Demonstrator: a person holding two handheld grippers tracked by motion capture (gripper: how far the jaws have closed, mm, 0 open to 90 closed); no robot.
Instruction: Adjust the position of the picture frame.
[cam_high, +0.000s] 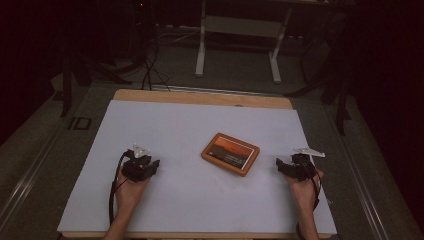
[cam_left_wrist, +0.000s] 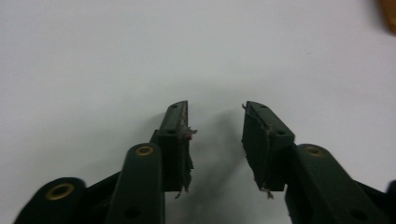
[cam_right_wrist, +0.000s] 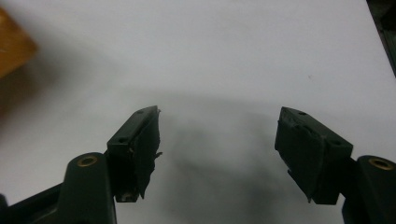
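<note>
Box (cam_high: 230, 154) lies between left gripper (cam_high: 156, 165) and right gripper (cam_high: 279, 163), both open, empty.

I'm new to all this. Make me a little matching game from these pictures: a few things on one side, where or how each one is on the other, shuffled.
Things:
1. left gripper
2. right gripper
3. orange box
4. wooden table

Descriptions:
A. lies flat on the white sheet, between the two grippers
B. jaws spread wide, nothing between them
C. shows as a brown strip past the sheet's far edge
D. jaws open with a narrower gap, nothing between them

Pairs: 1-D, 2-B, 3-A, 4-C
</note>
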